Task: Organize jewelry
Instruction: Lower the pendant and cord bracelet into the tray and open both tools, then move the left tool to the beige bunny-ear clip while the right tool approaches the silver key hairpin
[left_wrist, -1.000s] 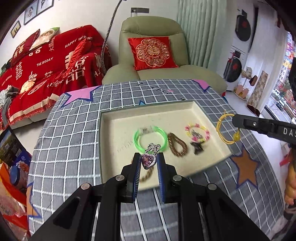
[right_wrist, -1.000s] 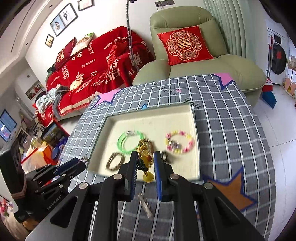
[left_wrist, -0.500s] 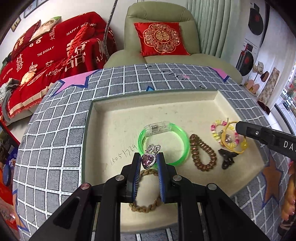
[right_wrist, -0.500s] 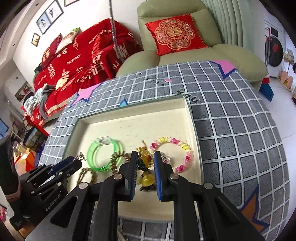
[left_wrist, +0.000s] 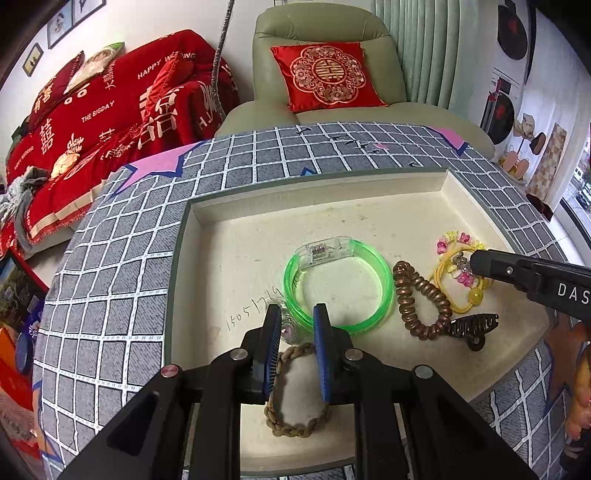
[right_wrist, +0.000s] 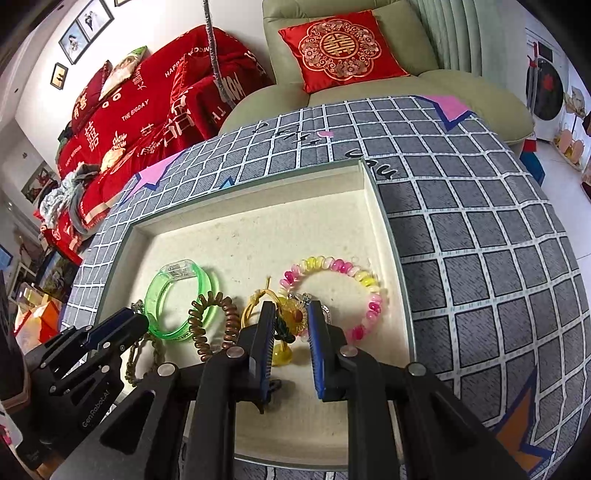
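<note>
A cream tray (left_wrist: 240, 229) holds the jewelry. In the left wrist view my left gripper (left_wrist: 297, 314) is open low over the tray; the purple heart pendant (left_wrist: 290, 329) lies between its fingertips beside a green bangle (left_wrist: 338, 284) and above a braided tan bracelet (left_wrist: 295, 424). In the right wrist view my right gripper (right_wrist: 291, 310) is open over the yellow cord bracelet with amber beads (right_wrist: 291, 317), which rests in the tray next to a pink and yellow bead bracelet (right_wrist: 354, 280). A brown spiral hair tie (left_wrist: 417, 299) and a black hair clip (left_wrist: 474, 326) lie nearby.
The tray sits on a round table with a grey grid cloth (left_wrist: 110, 266). A green armchair (left_wrist: 325, 29) with a red cushion stands behind it. A red-covered sofa (left_wrist: 92, 122) is at the far left. The tray's right rim (right_wrist: 388, 236) borders bare cloth.
Both grippers came down into the tray and opened. The heart pendant left the left gripper and the yellow cord bracelet left the right gripper; both now rest in the tray.
</note>
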